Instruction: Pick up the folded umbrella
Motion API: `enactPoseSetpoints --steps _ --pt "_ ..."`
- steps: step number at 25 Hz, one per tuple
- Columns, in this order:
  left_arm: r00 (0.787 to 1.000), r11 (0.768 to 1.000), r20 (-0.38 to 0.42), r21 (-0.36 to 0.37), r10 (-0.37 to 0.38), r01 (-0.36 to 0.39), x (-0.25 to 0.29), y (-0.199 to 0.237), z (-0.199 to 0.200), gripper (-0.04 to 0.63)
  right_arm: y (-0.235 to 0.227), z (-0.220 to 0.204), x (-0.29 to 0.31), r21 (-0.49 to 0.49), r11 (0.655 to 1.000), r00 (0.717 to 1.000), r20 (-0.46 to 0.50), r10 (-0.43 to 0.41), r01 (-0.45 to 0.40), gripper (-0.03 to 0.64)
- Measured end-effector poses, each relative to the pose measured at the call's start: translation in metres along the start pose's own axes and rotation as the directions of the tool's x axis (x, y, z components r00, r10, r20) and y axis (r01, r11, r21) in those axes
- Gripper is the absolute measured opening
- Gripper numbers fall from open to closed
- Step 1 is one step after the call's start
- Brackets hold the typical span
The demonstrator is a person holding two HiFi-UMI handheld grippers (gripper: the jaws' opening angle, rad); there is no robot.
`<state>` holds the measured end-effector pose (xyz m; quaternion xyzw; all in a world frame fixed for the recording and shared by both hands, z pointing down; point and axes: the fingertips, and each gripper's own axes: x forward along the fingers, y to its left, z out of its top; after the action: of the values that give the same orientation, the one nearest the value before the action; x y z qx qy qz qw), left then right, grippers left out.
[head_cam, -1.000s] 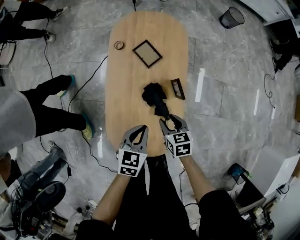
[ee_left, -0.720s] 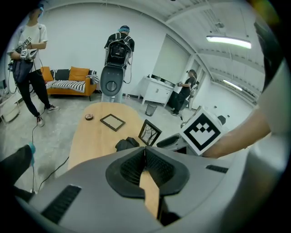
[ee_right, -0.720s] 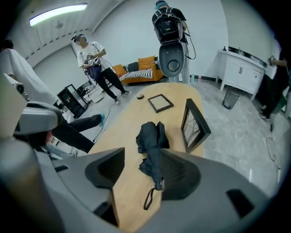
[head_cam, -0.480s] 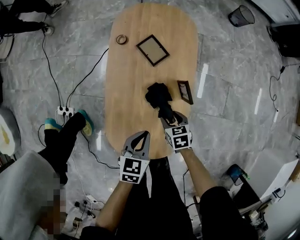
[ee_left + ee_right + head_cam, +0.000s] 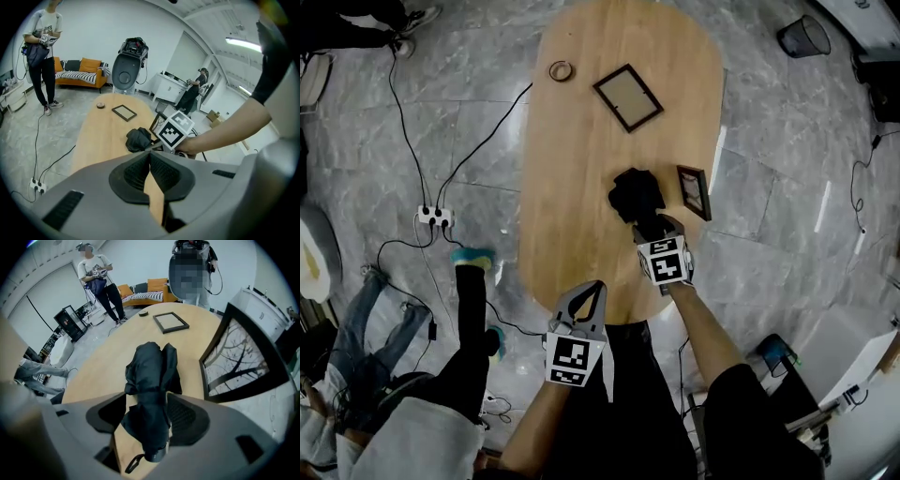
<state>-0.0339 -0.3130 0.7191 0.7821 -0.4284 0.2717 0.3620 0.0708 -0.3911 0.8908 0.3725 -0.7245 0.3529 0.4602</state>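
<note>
The folded black umbrella [image 5: 636,192] lies on the wooden oval table [image 5: 572,187], its handle end toward me. My right gripper [image 5: 651,231] points steeply down over that near end. Its jaws have just been opening and stand wide. In the right gripper view the umbrella [image 5: 150,376] lies lengthwise between the two pads of the right gripper [image 5: 147,417], which do not press on it. My left gripper [image 5: 597,287] hovers at the table's near edge, left of the umbrella, with nothing in it. In the left gripper view its pads [image 5: 150,158] meet at the tips, and the umbrella [image 5: 137,139] lies ahead.
A small dark picture frame [image 5: 694,192] lies just right of the umbrella, and a larger frame [image 5: 627,97] and a tape ring [image 5: 560,70] lie farther up the table. Cables and a power strip [image 5: 436,216] lie on the floor at left. People stand around the table.
My right gripper has come down over the umbrella's near end and its jaws have spread. The left gripper has sunk toward the table's near edge. The person at the left has shifted.
</note>
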Motion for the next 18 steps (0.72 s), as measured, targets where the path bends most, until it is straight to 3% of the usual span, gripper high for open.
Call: enactPoseSetpoints --steps 10,18 --pt "1.000 0.997 0.006 -0.074 0.026 -0.025 -0.007 0.022 -0.011 0.015 -0.009 0.002 0.036 -0.108 0.994 0.993 -0.106 -0.042 0.030 0.262" --pt "1.000 0.996 0.005 -0.089 0.027 -0.026 -0.014 0.024 -0.019 0.015 -0.013 -0.005 0.045 -0.114 0.992 0.986 -0.152 -0.073 0.056 0.273"
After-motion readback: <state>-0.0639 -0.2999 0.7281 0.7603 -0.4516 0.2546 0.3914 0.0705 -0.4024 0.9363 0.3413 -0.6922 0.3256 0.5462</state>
